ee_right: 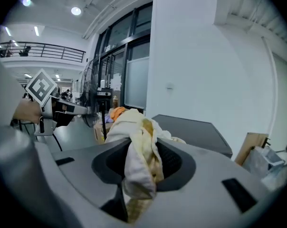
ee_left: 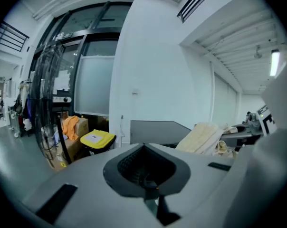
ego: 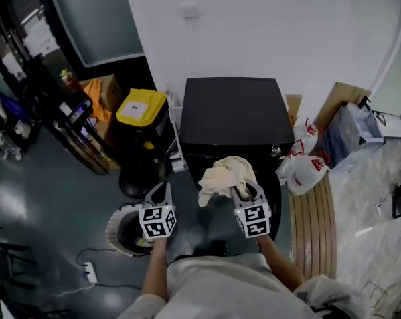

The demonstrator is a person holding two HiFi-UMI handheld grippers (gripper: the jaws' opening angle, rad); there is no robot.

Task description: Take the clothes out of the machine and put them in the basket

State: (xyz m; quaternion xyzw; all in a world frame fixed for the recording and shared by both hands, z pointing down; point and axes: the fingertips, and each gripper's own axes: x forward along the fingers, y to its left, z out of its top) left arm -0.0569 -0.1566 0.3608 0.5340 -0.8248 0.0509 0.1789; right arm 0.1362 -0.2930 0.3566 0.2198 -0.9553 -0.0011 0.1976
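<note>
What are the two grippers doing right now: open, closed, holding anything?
Left gripper: closed, nothing between its jaws.
Right gripper: closed on a cream cloth.

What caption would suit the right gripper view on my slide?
Right gripper shut on a crumpled cream cloth, with the dark machine behind.

A workshop-like hall: glazed partitions (ee_right: 134, 75), a mezzanine railing (ee_right: 43, 52), cardboard boxes (ego: 107, 92), a yellow-lidded bin (ego: 141, 108).
</note>
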